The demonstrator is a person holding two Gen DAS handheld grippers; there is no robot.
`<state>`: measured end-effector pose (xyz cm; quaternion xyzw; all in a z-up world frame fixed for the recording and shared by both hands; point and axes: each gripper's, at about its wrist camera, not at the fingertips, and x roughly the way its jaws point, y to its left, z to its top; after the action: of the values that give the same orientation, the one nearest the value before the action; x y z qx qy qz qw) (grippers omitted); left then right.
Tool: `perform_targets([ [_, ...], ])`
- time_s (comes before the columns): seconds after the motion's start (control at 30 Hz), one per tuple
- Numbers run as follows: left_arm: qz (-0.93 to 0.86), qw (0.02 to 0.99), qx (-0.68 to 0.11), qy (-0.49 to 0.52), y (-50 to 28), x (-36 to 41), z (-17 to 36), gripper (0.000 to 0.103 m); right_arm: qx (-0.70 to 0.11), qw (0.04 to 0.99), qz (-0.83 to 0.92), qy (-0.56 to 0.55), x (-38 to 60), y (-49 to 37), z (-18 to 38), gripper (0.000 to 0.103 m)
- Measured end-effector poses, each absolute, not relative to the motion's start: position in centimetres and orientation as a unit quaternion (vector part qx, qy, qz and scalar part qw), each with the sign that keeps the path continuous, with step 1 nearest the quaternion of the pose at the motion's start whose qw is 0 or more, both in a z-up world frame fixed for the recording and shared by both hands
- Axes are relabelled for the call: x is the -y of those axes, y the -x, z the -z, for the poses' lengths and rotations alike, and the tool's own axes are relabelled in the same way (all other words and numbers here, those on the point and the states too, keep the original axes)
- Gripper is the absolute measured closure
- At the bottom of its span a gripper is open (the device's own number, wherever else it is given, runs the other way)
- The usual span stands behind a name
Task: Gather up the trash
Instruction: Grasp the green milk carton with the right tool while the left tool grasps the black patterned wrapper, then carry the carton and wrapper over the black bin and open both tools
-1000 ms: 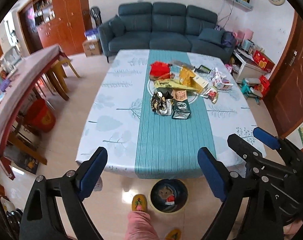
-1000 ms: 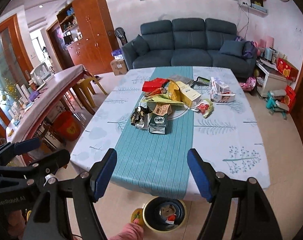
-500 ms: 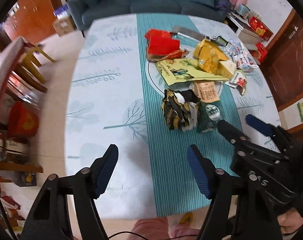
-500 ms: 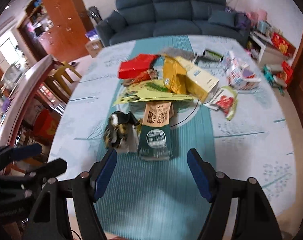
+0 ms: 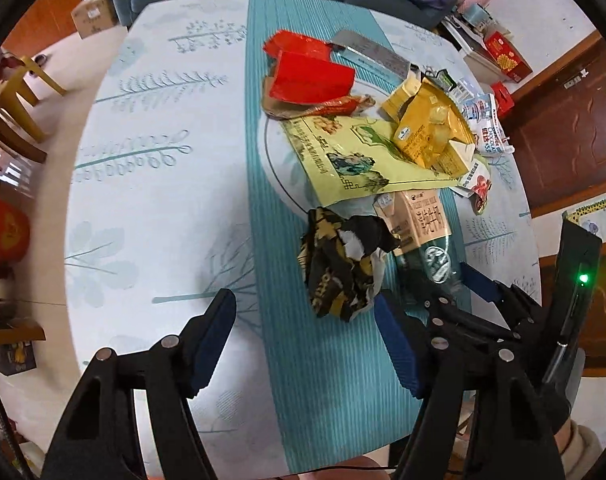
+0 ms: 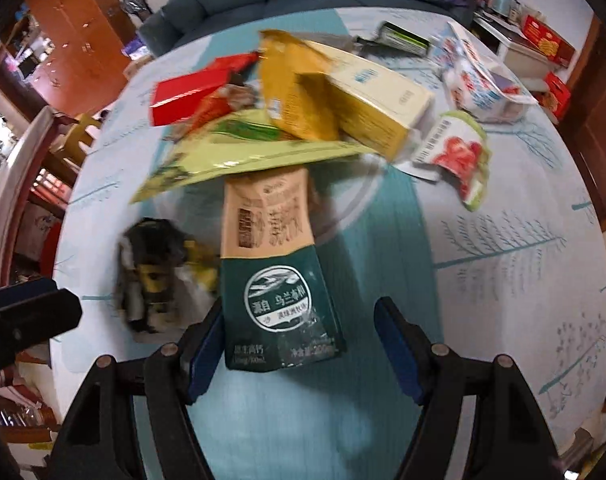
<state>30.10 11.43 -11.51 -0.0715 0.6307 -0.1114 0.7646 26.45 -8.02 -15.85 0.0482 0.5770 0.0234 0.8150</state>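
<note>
Both tongs stand wide over the surface [image 5: 151, 200]. Right tongs [image 6: 299, 344] straddle the dark green carton [image 6: 279, 308], seemingly untouched; left tongs [image 5: 303, 344] hover empty, just near of the crumpled black-and-yellow wrapper [image 5: 343, 264].

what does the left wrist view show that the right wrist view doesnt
Only the left wrist view shows the left gripper end on, jaws apart over bare cloth with nothing between them, and the long grey flat box behind the red box.

Only the right wrist view shows the right gripper astride the dark green milk carton, pads not pressing it, and the carton's full front label.

Both show the crumpled black and yellow wrapper, tan carton, yellow-green bag and table.
</note>
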Motion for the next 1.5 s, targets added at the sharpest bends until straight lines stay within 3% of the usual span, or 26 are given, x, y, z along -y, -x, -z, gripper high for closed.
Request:
perform_targets([
  [0.17, 0.117, 0.756, -0.640, 0.072, -31.1, -9.9, 12.5, 0.033, -0.583, 0.811, -0.001, -0.053, 10.0, -26.3, 16.5, 0.046],
  [0.43, 0.108, 0.749, -0.651, 0.056, -32.4, -7.0, 14.2, 0.033, -0.589, 0.808, -0.002, 0.006, 9.7, -26.3, 16.8, 0.050],
  [0.63, 0.092, 0.748, -0.656, 0.044, -33.0, -5.7, 15.4, 0.033, -0.592, 0.805, -0.035, -0.027, 10.2, -26.6, 16.4, 0.049],
  [0.73, 0.085, 0.744, -0.661, 0.049, -33.3, -5.6, 16.2, 0.033, -0.582, 0.812, -0.040, -0.016, 10.1, -26.8, 16.0, 0.040],
  [0.83, 0.090, 0.741, -0.663, 0.061, -33.4, -5.8, 16.7, 0.033, -0.574, 0.817, -0.050, 0.001, 9.7, -26.9, 15.7, 0.038],
  [0.87, 0.091, 0.740, -0.663, 0.065, -33.3, -5.9, 16.8, 0.033, -0.571, 0.820, -0.051, 0.006, 9.5, -27.0, 15.6, 0.032],
  [1.1, 0.114, 0.747, -0.650, 0.080, -32.4, -7.0, 16.6, 0.056, -0.564, 0.822, -0.073, 0.032, 8.1, -28.2, 15.4, 0.029],
  [1.13, 0.116, 0.748, -0.648, 0.079, -32.2, -7.1, 16.4, 0.058, -0.565, 0.821, -0.076, 0.031, 7.9, -28.4, 15.4, 0.032],
  [1.17, 0.116, 0.750, -0.646, 0.075, -32.0, -7.2, 16.1, 0.061, -0.566, 0.820, -0.075, 0.033, 7.8, -28.3, 15.5, 0.044],
  [1.5, 0.104, 0.761, -0.638, 0.049, -29.0, -6.9, 13.7, 0.064, -0.577, 0.812, -0.084, -0.009, 8.3, -25.1, 14.2, 0.051],
])
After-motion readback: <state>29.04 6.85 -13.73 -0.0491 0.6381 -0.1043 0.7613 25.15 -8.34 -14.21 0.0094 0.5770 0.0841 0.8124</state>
